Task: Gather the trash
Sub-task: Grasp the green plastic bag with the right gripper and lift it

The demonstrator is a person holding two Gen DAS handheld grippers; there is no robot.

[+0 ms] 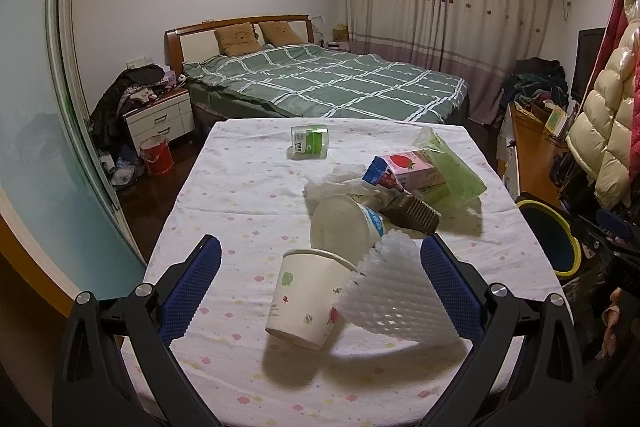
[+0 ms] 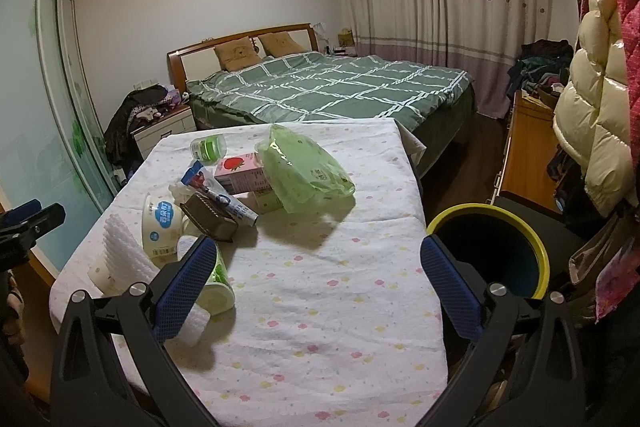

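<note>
White cloth with small pastel flowers covers the table point(image 1: 248, 195), and in the left wrist view the left gripper point(image 1: 320, 291) hovers over its near end with both blue-padded fingers spread wide, gripping nothing. Between those fingers lie a white paper cup printed with fruit point(image 1: 306, 301), tipped on its side, and a white foam mesh sleeve point(image 1: 394, 291) that touches the cup and leans against the right-hand pad. Just beyond sits an overturned white yogurt tub point(image 1: 344, 225), then a brown ribbed tray point(image 1: 412, 213), a pink strawberry carton point(image 1: 412, 167) and a green plastic bag point(image 1: 456, 171) near the table's right edge. A clear jar with a green label point(image 1: 309, 142) lies alone near the far edge. Cloth to the left of the pile is bare up to the left edge.

From the right wrist view, the right gripper point(image 2: 318, 283) is likewise spread wide and holds nothing, above a bare stretch of cloth. The rubbish crowds the table's left half; the left pad overlaps a green-printed cup point(image 2: 218, 279). Just off the table's right edge stands a yellow-rimmed dark bin point(image 2: 520, 227), mouth open.
</note>
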